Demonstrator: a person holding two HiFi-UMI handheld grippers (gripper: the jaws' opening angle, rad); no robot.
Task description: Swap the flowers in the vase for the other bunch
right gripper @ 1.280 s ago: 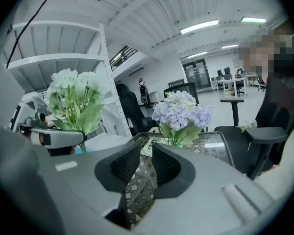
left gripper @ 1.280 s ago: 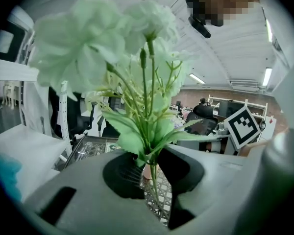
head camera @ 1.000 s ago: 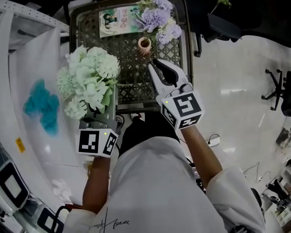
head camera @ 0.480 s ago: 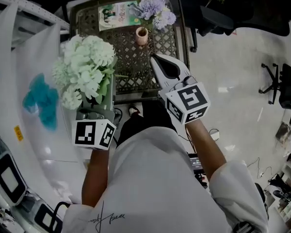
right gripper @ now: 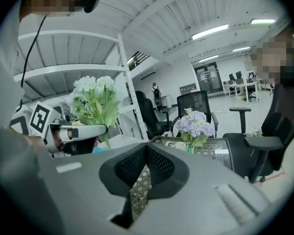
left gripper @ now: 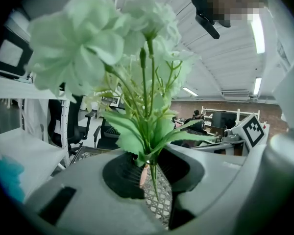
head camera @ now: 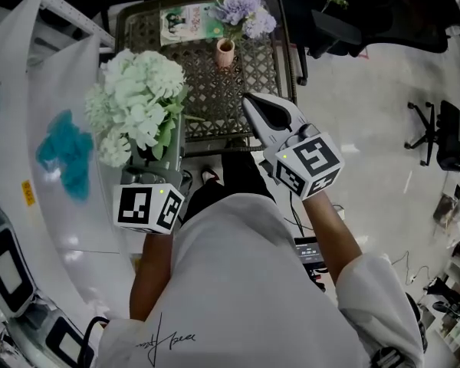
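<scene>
A small pink vase (head camera: 225,52) stands on the dark lattice table (head camera: 199,90) with a purple flower bunch (head camera: 245,10) in it. The right gripper view shows the same purple flower bunch (right gripper: 195,124) straight ahead. My left gripper (head camera: 157,156) is shut on the stems of a pale green-white flower bunch (head camera: 138,102) and holds it upright at the table's left front. Those stems (left gripper: 151,173) sit between the pads of the left gripper (left gripper: 149,163). My right gripper (head camera: 249,98) hangs over the table's front right, shut and empty. The pads of the right gripper (right gripper: 146,148) meet.
A booklet (head camera: 188,23) lies at the table's back left. White shelving (head camera: 54,152) with a teal patch runs along the left. Office chairs (head camera: 445,136) stand on the glossy floor to the right, and a black chair (head camera: 345,29) sits beside the table.
Both grippers have drawn back from the vase toward me and risen. The right gripper's jaws have closed with nothing in them. The left still holds the white bunch.
</scene>
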